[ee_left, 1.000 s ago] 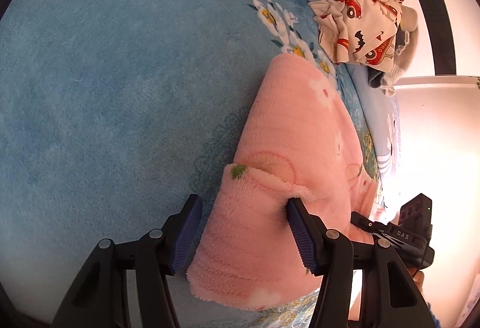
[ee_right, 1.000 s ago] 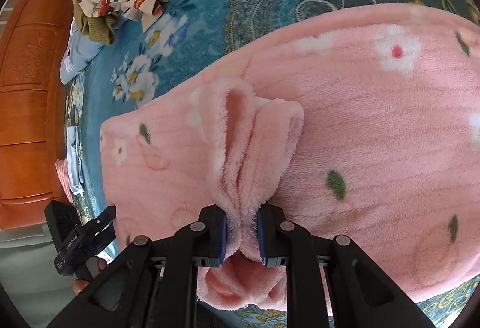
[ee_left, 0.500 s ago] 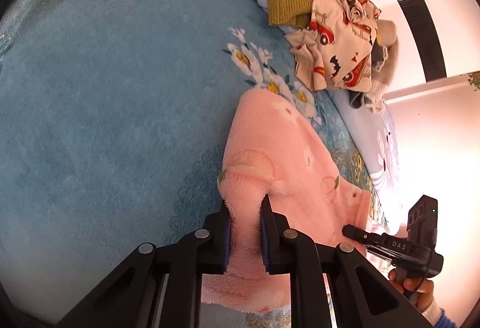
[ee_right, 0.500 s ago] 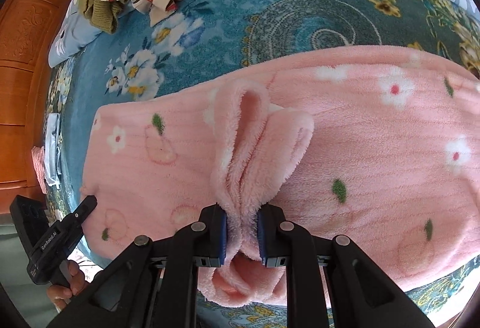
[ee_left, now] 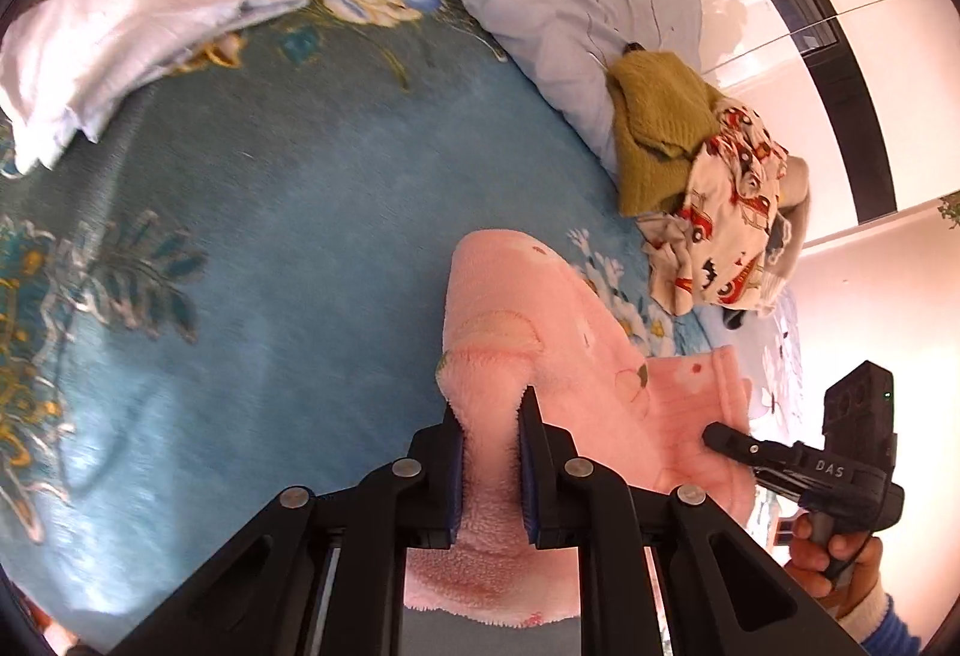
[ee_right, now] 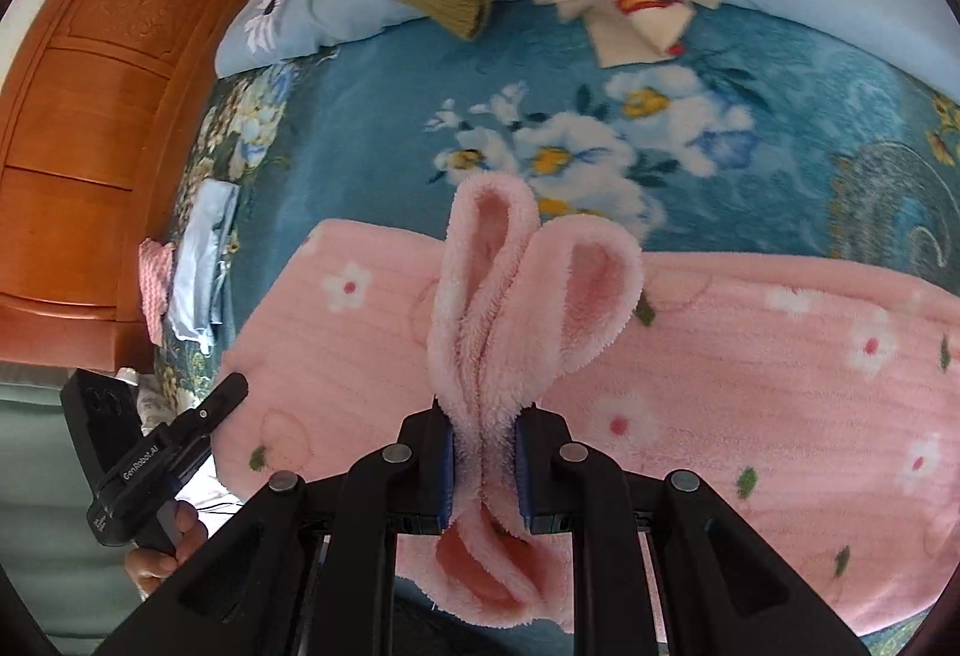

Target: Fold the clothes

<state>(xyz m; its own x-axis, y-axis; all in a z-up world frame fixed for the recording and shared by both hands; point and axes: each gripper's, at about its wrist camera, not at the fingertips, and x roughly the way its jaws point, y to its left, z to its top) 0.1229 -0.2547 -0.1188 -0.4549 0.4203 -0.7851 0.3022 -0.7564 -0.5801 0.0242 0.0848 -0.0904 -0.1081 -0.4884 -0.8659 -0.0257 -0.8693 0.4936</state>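
On the blue floral bedspread [ee_left: 288, 248], one pink fleece garment [ee_right: 780, 386] is lying across the near side. Two grippers are working it: the left gripper [ee_left: 491, 467] is clamping one bunched edge, the right gripper [ee_right: 483, 470] is pinching a doubled fold. One pile of unfolded clothes [ee_left: 708, 188] is sitting far right; one white pillow [ee_left: 132, 32] far left. Open bedspread is lying left of the garment.
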